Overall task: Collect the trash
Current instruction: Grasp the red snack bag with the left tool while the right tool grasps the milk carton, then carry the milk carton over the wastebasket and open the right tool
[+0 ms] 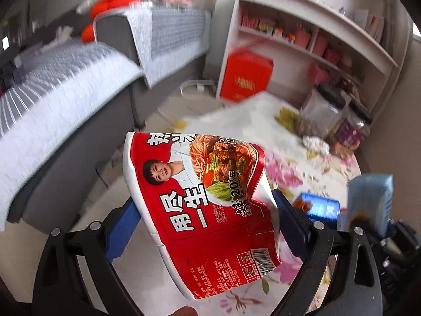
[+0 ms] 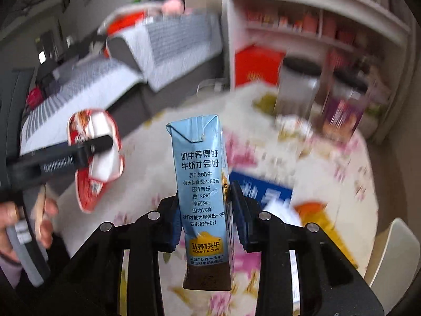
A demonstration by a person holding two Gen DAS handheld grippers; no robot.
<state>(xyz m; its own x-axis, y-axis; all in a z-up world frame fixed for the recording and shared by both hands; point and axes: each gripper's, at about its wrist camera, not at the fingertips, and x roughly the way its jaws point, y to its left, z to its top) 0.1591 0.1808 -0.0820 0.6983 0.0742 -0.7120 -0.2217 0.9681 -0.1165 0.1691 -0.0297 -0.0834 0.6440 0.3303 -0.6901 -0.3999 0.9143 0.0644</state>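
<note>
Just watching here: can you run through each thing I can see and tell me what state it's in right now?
Left gripper: shut on the noodle cup.
Noodle cup: red, crushed, held up off the table.
Right gripper: shut on the milk carton.
Milk carton: light blue, upright, held above the table.
Crumpled paper: lying on the flowered tablecloth.
Jars: standing, dark lids on.
Blue box: lying flat on the table.

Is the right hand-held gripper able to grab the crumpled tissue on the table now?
Probably not: the right hand-held gripper is shut on a milk carton, so there is no room for the tissue.
</note>
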